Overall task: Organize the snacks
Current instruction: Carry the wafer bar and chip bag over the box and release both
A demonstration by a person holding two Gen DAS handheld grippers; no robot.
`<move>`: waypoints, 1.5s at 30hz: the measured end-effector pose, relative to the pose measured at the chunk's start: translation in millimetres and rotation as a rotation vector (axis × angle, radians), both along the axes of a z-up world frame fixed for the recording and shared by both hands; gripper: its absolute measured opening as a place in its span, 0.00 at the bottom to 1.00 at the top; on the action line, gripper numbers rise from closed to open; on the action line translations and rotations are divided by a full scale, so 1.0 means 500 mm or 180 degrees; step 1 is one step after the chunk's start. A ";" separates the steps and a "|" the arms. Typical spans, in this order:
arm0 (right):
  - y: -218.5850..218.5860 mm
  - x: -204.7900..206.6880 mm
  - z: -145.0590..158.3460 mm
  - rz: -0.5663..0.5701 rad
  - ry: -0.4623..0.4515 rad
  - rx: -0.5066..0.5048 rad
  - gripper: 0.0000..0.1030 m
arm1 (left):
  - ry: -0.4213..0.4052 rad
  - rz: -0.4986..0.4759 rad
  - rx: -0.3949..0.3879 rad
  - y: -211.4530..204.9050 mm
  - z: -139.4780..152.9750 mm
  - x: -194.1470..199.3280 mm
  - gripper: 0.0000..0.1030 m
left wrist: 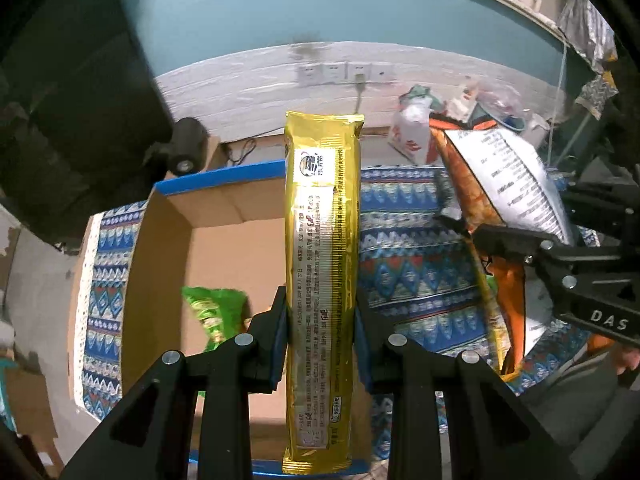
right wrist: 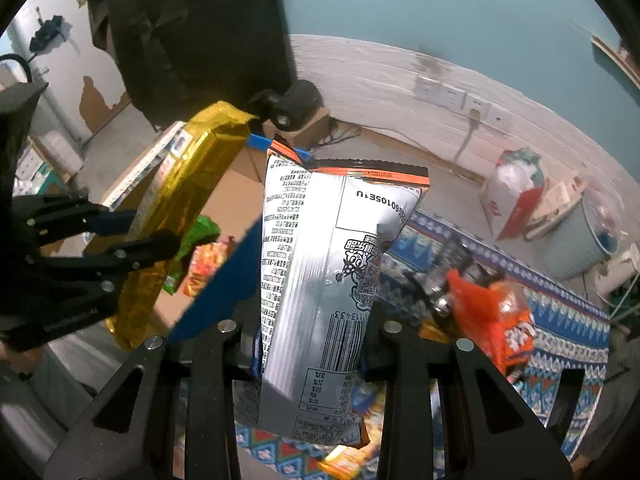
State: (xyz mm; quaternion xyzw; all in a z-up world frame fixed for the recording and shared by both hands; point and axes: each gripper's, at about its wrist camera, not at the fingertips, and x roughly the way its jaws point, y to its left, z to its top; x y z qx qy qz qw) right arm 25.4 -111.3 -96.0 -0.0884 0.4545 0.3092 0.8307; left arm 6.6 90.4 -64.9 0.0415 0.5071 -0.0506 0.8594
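Left gripper (left wrist: 320, 312) clamped on a long gold packet (left wrist: 322, 240) above the cardboard box (left wrist: 160, 248) (green bag (left wrist: 216, 308) inside), right gripper (right wrist: 312, 320) pinching a silver chip bag (right wrist: 320, 280) over the patterned cloth (right wrist: 560, 320).

Teal upper wall (left wrist: 248, 4) above a whitewashed lower band (left wrist: 248, 76) carrying wall sockets (left wrist: 340, 73). A shelf (left wrist: 508, 2) runs along the wall at upper right. A patterned blue cloth (left wrist: 404, 248) covers the table.
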 end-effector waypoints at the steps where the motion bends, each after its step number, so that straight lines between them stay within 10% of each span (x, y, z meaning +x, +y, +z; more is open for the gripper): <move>1: 0.011 0.001 -0.001 0.0021 0.0006 0.0004 0.30 | 0.0016 0.0034 -0.0014 0.010 -0.005 0.001 0.28; 39: 0.322 0.045 -0.089 0.0633 0.0340 -0.0137 0.31 | 0.0368 0.0904 0.0130 0.240 -0.091 0.023 0.29; 45: 0.328 0.048 -0.090 0.0666 0.0364 -0.0094 0.32 | 0.0253 0.0938 0.0145 0.241 -0.063 0.014 0.52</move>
